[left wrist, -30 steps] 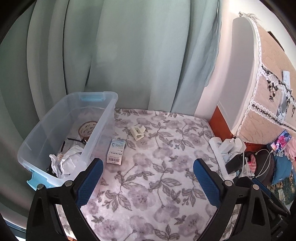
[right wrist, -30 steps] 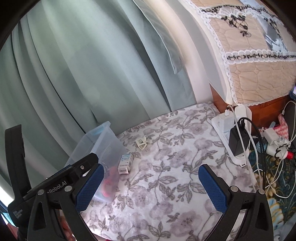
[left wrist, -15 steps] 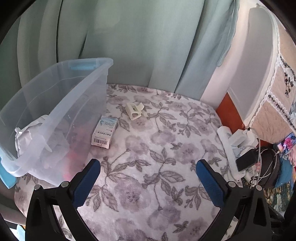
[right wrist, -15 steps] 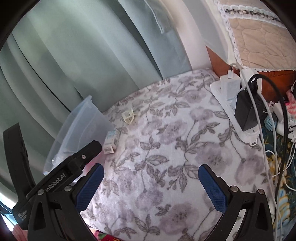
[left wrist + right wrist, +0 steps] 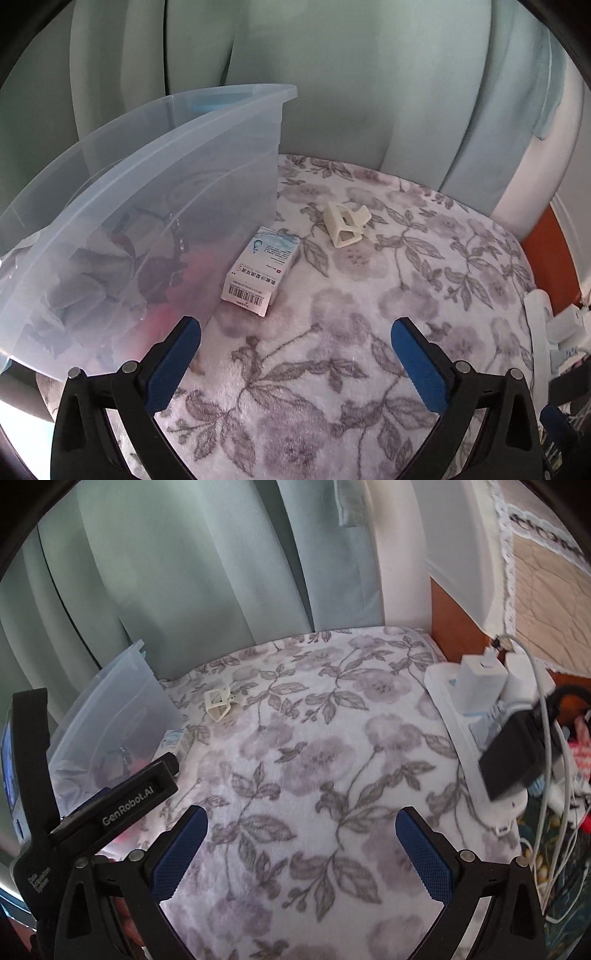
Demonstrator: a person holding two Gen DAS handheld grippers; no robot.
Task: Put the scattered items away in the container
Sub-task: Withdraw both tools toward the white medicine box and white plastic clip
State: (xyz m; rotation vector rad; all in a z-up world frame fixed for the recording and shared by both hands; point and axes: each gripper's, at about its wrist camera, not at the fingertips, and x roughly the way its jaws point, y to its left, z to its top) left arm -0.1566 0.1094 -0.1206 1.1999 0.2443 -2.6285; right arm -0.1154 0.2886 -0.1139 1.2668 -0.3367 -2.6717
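Left wrist view is looking down over a surface covered with a floral blanket (image 5: 332,332), where the left tool (image 5: 295,347) is hovering with its blue-padded fingers spread wide and gripping nothing. A small white medicine box (image 5: 260,271) with a barcode on its near end is lying flat on the blanket, just beside the wall of the clear plastic container (image 5: 177,177) at the left. A cream hair claw clip (image 5: 345,225) is resting on the blanket a little farther back, near the box but apart from it. Through the container's translucent wall, dark and reddish items are showing, too blurred to identify. Pale green curtains (image 5: 332,74) are hanging behind everything.

Right wrist view is showing the right tool (image 5: 301,834) likewise standing wide apart and empty above the blanket (image 5: 314,757). The hair claw clip (image 5: 218,703) is sitting far ahead, near the container (image 5: 122,709), and the box (image 5: 173,740) is peeking out beside the container wall, partly hidden by the black body of the left tool. At the right edge, a white power strip (image 5: 454,723) carrying a white charger and a black adapter (image 5: 513,753) is lying along the blanket, with white cables trailing off it.
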